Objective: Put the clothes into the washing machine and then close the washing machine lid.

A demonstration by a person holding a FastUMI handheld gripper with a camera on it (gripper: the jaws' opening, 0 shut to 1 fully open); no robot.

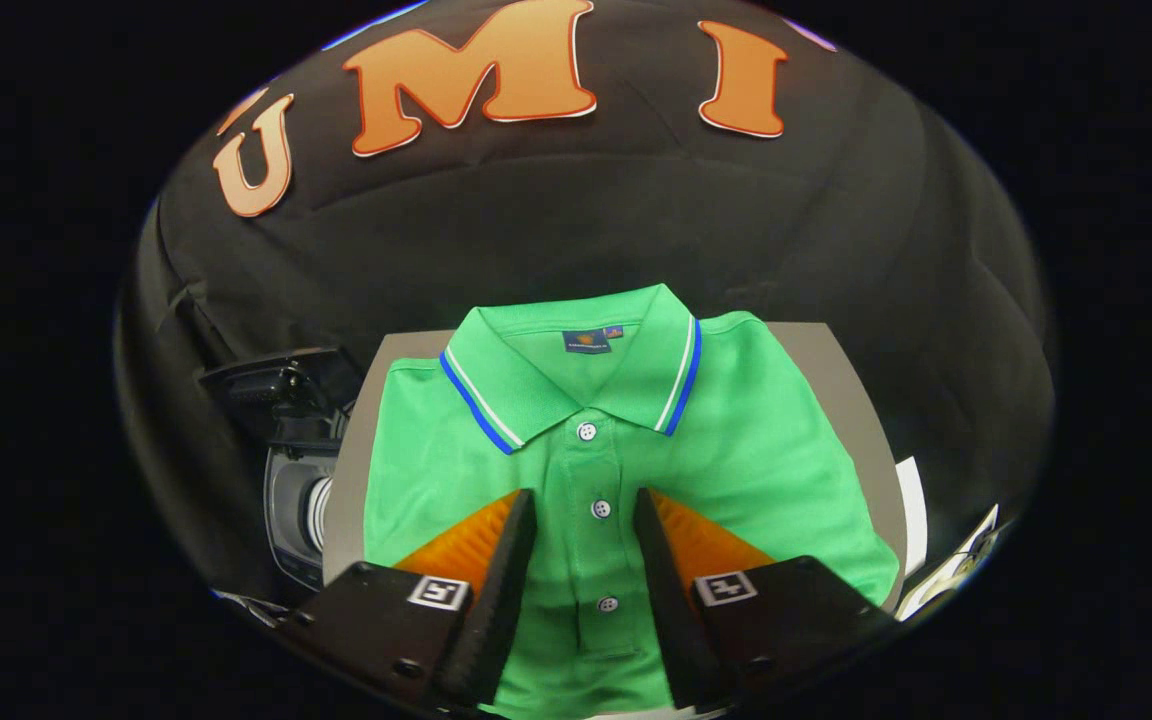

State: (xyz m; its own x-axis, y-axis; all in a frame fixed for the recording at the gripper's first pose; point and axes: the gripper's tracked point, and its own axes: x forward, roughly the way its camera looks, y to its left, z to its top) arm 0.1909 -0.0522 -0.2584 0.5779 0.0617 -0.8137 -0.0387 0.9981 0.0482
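- Hovering over the shirt (636,440), my gripper (586,505) is spread open, holding nothing; its fingers (514,560) straddle the button placket.
- Shirt lies flat and folded on the table (841,390), collar pointing away from me, its long axis running straight ahead along my fingers.
- Fabric sits directly below and ahead, so I judge a straight drop and pinch at the placket comes next.
- Washer (296,500) stands off to the left, beside the table.
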